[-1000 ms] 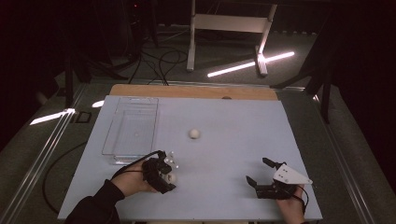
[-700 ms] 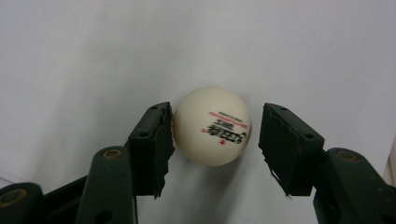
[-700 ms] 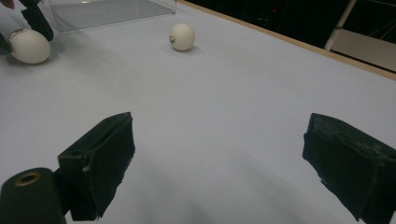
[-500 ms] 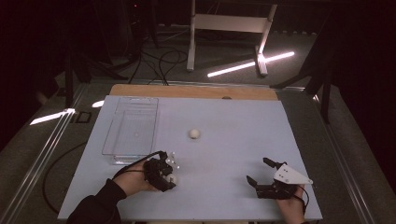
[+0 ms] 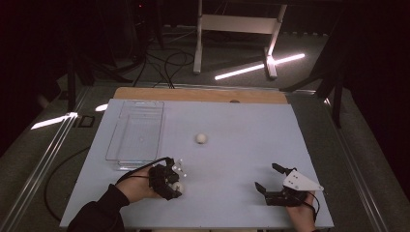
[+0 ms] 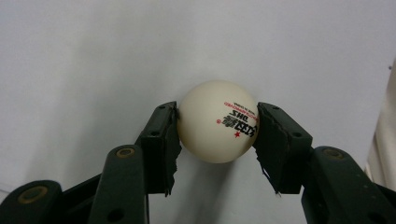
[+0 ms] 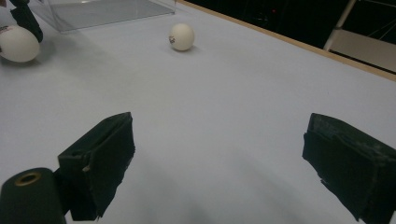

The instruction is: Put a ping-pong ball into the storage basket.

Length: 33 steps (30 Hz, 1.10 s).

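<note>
High view: left gripper point(image 5: 175, 182) sat near the table's point(image 5: 241, 159) front-left edge, jaws clamped on a white ball point(image 5: 178, 186). A second ball point(image 5: 201, 138) lay mid-table, right of the clear tray point(image 5: 118, 145). Right gripper point(image 5: 267, 178) rested front-right, jaws apart.

Left gripper view: both pads point(image 6: 168, 140) pressed the ball's point(image 6: 217, 121) sides, printed lettering facing up.

Right gripper view: jaws wide apart over bare table; second ball point(image 7: 181, 37) well ahead.

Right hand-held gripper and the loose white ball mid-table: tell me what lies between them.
Nothing: in the right gripper view, bare pale blue table top runs from the open right hand-held gripper to the loose white plastic ball.
</note>
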Available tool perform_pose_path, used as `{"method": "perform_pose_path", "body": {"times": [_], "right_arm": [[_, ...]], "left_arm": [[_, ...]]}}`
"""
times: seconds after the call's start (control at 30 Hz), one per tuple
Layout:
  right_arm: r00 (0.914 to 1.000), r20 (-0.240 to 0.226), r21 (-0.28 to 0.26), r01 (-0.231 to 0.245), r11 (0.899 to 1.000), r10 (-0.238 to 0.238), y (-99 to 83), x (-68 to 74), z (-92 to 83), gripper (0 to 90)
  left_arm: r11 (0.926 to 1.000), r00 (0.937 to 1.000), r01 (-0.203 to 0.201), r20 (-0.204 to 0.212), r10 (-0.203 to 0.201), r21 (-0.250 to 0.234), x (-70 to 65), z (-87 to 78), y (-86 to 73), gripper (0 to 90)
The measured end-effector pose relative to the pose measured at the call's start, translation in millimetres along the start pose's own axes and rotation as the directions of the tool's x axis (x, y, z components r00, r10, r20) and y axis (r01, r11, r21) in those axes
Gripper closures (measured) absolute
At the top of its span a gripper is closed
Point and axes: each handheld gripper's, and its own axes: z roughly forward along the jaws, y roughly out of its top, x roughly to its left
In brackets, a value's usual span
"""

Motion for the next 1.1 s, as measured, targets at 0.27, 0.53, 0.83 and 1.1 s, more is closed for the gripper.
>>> {"method": "perform_pose_path", "body": {"times": [0.27,0.53,0.83,1.1], "right_arm": [[1.0,-0.002,0.002,0.001,1.0,-0.001,0.0,0.0,0.2,9.3],[1.0,-0.002,0.003,0.0,1.0,0.0,0.1,0.3,0.4,9.2],[1.0,-0.001,0.003,-0.001,1.0,0.001,0.0,0.1,0.2,9.3],[1.0,-0.002,0.004,-0.002,1.0,0.002,0.1,0.3,0.4,9.3]], "left_arm": [[0.9993,0.9992,-0.036,0.019,0.036,0.009,-1.1,-8.5,-0.8,52.1],[0.9987,0.9983,-0.051,0.03,0.051,0.009,-1.5,-16.8,-0.5,52.1],[0.9982,0.9967,-0.06,0.057,0.059,0.008,-2.4,-24.1,-1.7,52.1],[0.9967,0.9941,-0.08,0.074,0.079,0.008,-3.2,-34.0,1.0,52.1]]}}
